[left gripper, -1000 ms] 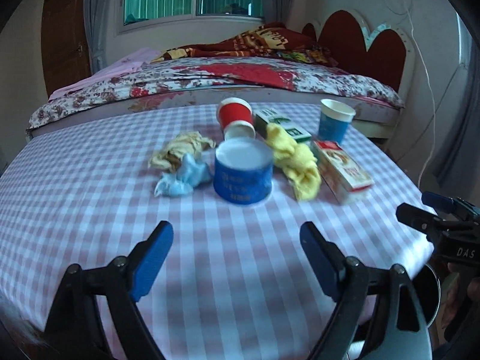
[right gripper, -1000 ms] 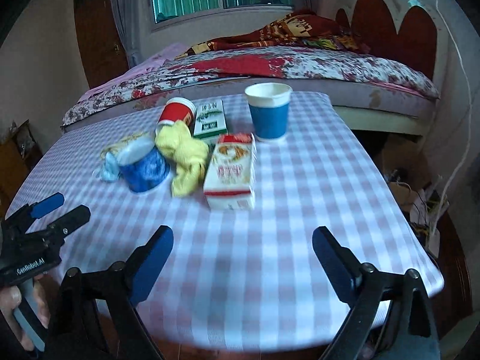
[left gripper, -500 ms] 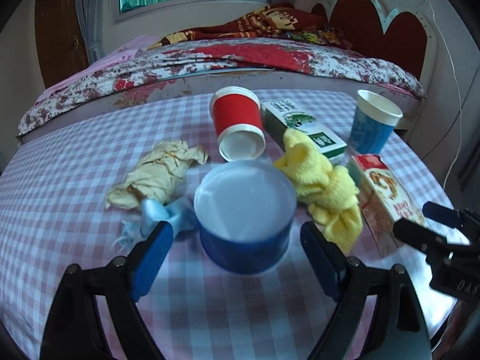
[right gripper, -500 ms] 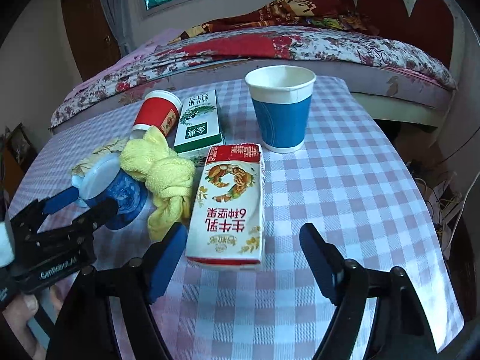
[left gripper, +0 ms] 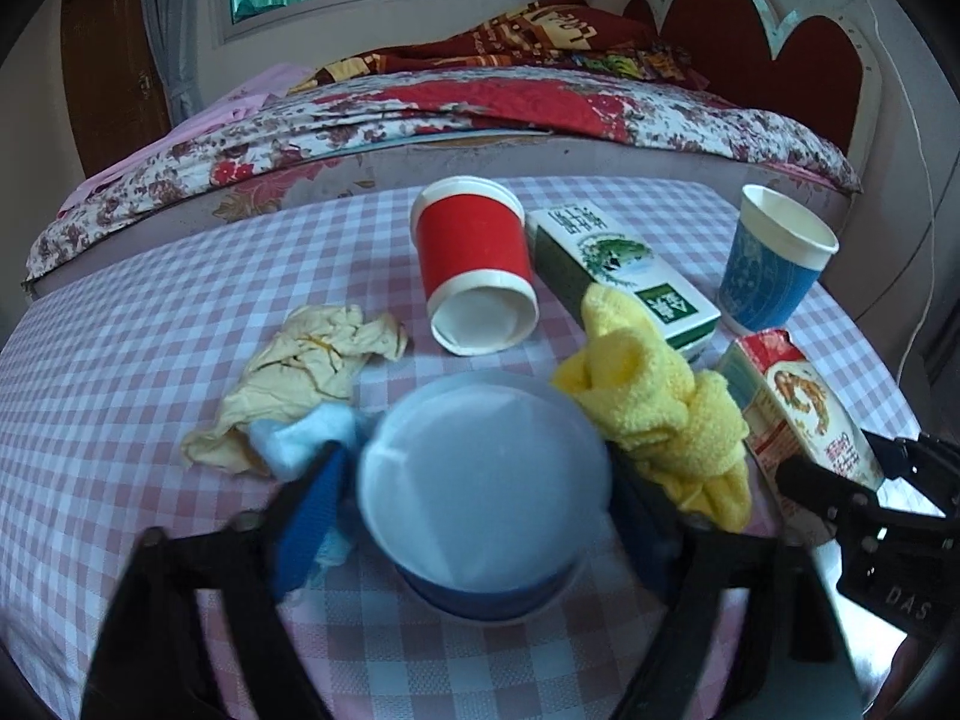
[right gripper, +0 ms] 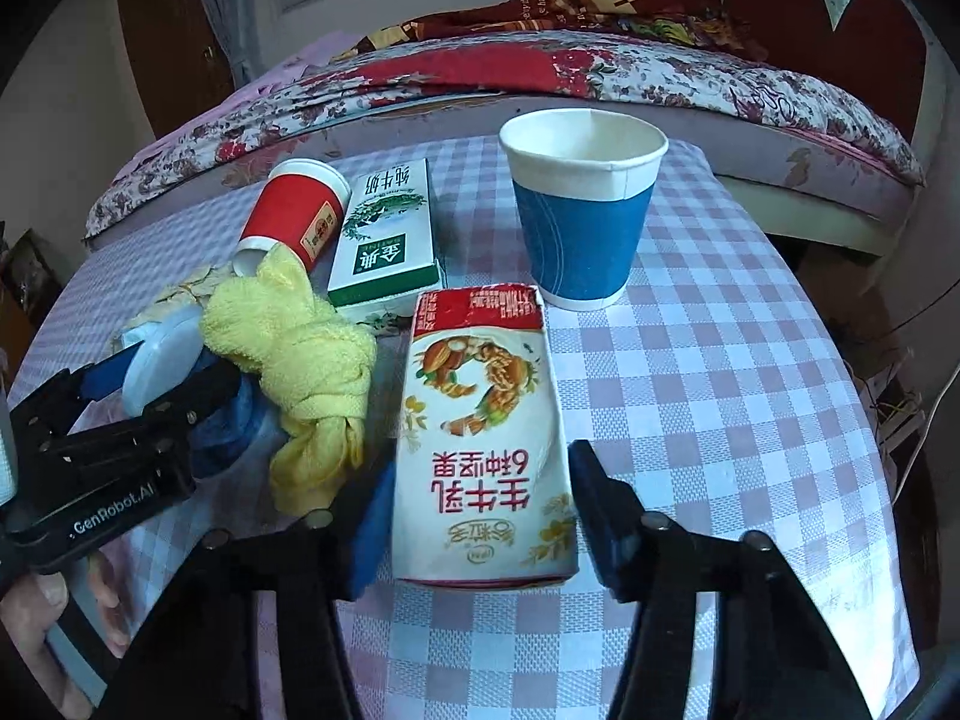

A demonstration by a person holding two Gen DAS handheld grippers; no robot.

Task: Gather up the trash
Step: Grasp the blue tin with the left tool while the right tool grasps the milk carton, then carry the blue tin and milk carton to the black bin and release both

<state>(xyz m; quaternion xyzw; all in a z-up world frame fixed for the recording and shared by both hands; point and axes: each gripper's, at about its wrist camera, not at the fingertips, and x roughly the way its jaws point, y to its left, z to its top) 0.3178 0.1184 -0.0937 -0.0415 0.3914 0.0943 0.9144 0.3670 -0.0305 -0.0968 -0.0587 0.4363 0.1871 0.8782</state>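
Room: I am working a checked tablecloth (right gripper: 720,396) with a quilted bed (left gripper: 480,114) behind it.
Open room: the cloth right of the milk carton (right gripper: 486,456) is bare out to the table's edge; trash crowds the left.
Left gripper (left gripper: 474,516): jaws closing around the upturned blue cup (left gripper: 486,492); contact unclear.
Right gripper (right gripper: 480,516): jaws closing either side of the carton, a sliver of gap showing.
Neighbours: yellow cloth (left gripper: 660,414) between cup and carton; red cup (left gripper: 474,264) on its side; green box (right gripper: 390,240); upright blue cup (right gripper: 582,216).
Change: a second ago both grippers hung wide, short of the pile.
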